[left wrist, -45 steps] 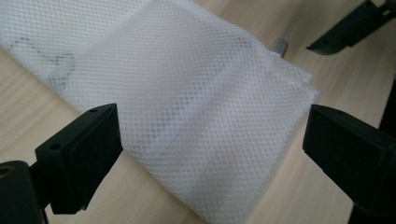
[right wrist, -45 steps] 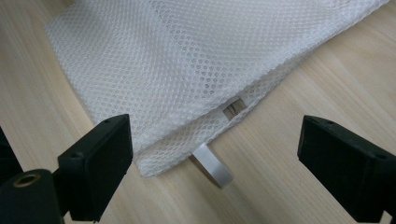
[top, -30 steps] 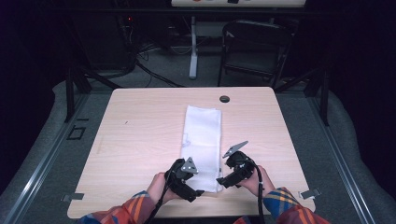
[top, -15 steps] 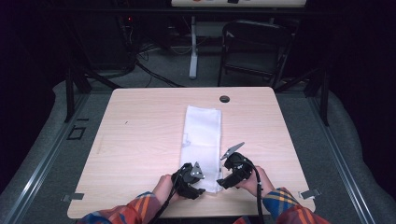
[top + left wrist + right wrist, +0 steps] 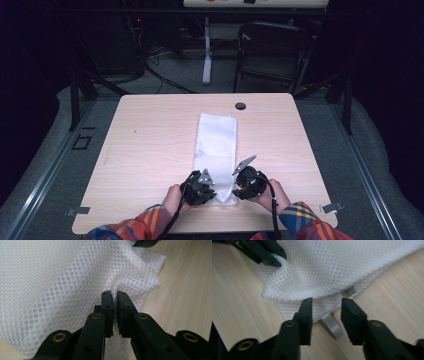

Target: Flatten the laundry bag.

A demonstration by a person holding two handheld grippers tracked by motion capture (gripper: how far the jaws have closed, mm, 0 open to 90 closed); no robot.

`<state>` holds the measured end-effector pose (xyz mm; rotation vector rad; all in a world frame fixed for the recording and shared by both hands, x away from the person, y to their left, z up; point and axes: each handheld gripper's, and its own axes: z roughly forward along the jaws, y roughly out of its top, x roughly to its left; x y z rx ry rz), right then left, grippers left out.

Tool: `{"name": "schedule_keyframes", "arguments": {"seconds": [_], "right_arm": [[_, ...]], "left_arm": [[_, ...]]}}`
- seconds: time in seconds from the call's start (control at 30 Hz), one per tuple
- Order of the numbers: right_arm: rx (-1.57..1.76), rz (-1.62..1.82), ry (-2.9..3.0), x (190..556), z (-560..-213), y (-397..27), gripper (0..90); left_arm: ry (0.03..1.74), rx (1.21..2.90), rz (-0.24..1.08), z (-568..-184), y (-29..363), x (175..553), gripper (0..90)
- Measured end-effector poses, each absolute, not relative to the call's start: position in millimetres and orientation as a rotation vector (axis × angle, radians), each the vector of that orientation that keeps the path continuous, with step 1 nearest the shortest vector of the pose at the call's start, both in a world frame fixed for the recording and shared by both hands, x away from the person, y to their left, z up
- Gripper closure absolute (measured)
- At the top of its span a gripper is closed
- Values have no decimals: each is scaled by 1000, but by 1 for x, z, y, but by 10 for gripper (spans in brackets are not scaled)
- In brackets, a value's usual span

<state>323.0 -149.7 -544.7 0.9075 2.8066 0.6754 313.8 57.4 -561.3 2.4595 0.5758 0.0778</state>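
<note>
**A:** Now that the left gripper (image 5: 115, 293) has just clamped down, it's got a pinch of the white mesh bag (image 5: 216, 150) bunched between its jaws. A second back, in the high view, both grippers were only hovering at the bag's near end, so that's the big change.

**B:** And the right gripper (image 5: 325, 302)? Its jaws have just been closing too, but in the right gripper view there's a clear gap between them, with the bag's corner and a little grey tab (image 5: 332, 326) sitting in that gap. Not pressing on anything that I can see.

**A:** Agreed, half narrowed and holding nothing. The bag lies flat, lengthwise down the middle of the wooden table (image 5: 150, 145), with its near edge right at the hands.

**B:** So my guess: one corner's secured, the other grab is close, and then it's a lift or a fold.
</note>
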Motion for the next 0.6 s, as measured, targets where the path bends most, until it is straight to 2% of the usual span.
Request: {"name": "schedule_keyframes", "arguments": {"seconds": [0.13,0.3,0.6], "right_arm": [[849,665,2801,321,-548,-142,843],[858,671,2794,322,-548,-142,885],[829,652,2810,324,-556,-136,900]], "left_arm": [[605,2432,74,-560,60,315,853],[628,2391,64,-555,62,317,857],[644,2372,89,-549,65,317,859]]}}
